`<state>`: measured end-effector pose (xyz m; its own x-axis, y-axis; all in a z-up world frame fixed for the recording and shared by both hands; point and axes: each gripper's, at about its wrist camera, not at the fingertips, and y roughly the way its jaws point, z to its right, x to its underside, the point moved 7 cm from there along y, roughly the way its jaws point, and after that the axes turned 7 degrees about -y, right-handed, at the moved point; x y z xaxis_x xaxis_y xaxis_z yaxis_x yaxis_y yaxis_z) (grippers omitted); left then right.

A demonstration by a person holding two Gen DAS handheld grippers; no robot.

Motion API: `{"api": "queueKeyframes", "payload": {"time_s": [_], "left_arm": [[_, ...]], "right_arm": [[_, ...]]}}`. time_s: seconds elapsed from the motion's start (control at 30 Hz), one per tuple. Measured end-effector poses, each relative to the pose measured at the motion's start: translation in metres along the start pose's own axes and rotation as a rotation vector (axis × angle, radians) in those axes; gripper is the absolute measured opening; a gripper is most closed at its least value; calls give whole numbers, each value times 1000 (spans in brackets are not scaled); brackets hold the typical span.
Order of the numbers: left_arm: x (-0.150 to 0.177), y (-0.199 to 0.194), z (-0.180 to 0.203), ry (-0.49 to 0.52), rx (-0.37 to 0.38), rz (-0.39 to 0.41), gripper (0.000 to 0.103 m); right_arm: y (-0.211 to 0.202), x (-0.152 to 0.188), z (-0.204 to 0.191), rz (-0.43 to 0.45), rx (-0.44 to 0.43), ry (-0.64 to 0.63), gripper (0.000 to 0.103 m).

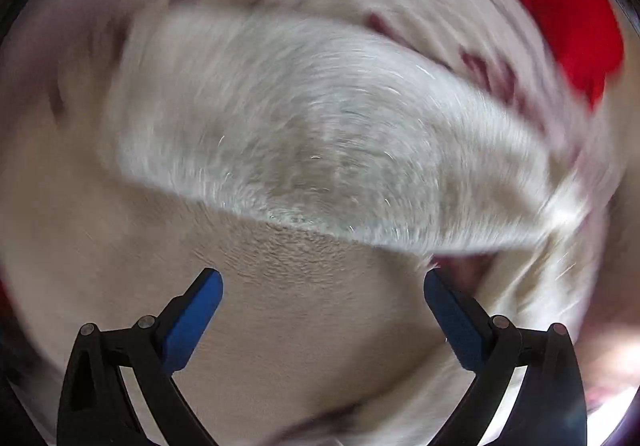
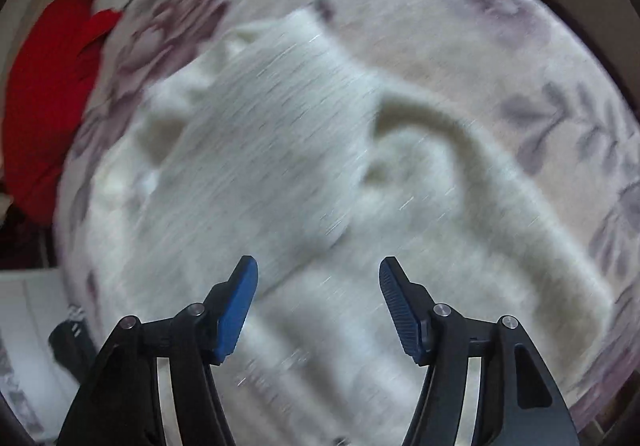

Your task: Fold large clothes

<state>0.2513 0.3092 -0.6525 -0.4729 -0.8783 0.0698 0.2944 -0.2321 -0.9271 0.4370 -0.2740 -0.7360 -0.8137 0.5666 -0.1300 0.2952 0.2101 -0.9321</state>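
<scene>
1. Sweater (image 2: 256, 149), white and fuzzy, lies spread on the floral bedspread (image 2: 460, 5) below both of your grippers; heavy motion blur smears its surface in both wrist views.
2. Your right gripper (image 2: 318, 270) points down over the sweater with its blue pads (image 2: 236, 310) parted and nothing between them; no pad presses on the knit.
3. One sleeve (image 2: 500, 197) curves away to the right in that view, resting on the bedspread.
4. Your left gripper (image 1: 322, 280) also stands wide apart and empty, over bare beige bedspread just beside the sweater's edge (image 1: 304, 221).
5. Red cloth (image 1: 560, 5) sits beyond the sweater at the upper right of the left view, and at the left edge of the right view.
</scene>
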Motion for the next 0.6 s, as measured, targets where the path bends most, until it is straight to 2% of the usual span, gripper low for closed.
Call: {"api": "queueKeyframes", "payload": {"time_s": [0.03, 0.07, 0.13, 0.17, 0.2, 0.23, 0.3, 0.4, 0.43, 0.47, 0.53, 0.57, 0.6], "left_arm": [[-11, 5, -12, -130, 118, -7, 103], [-20, 9, -20, -208, 177, 3, 100], [-40, 17, -35, -325, 228, 39, 86], [-51, 19, -42, -373, 225, 68, 61], [-58, 19, -46, -399, 220, 90, 24], [-74, 15, -51, -435, 210, 138, 12], [-89, 4, -48, -450, 215, 191, 9], [-112, -27, -12, -311, 193, 305, 7], [-118, -35, 0, -254, 180, 335, 7], [-115, -43, 11, -211, 177, 356, 7], [-120, -60, 35, -120, 171, 398, 7], [-122, -69, 47, -81, 172, 416, 7], [-123, -78, 56, -34, 169, 442, 7]], "right_arm": [[3, 11, -17, -19, -18, -30, 67], [5, 19, -34, -33, -36, -66, 67], [18, 34, -65, -50, -63, -112, 67], [28, 38, -84, -60, -73, -122, 67], [31, 44, -97, -61, -99, -130, 67], [39, 45, -115, -58, -119, -152, 67], [54, 39, -157, -47, -124, -231, 67], [85, 25, -229, -39, -161, -354, 67], [94, 31, -244, -49, -165, -390, 67], [109, 42, -255, -98, -163, -417, 67], [151, 51, -261, -253, -127, -420, 68], [156, 53, -261, -238, -116, -416, 69], [153, 53, -262, -230, -130, -422, 75]]}}
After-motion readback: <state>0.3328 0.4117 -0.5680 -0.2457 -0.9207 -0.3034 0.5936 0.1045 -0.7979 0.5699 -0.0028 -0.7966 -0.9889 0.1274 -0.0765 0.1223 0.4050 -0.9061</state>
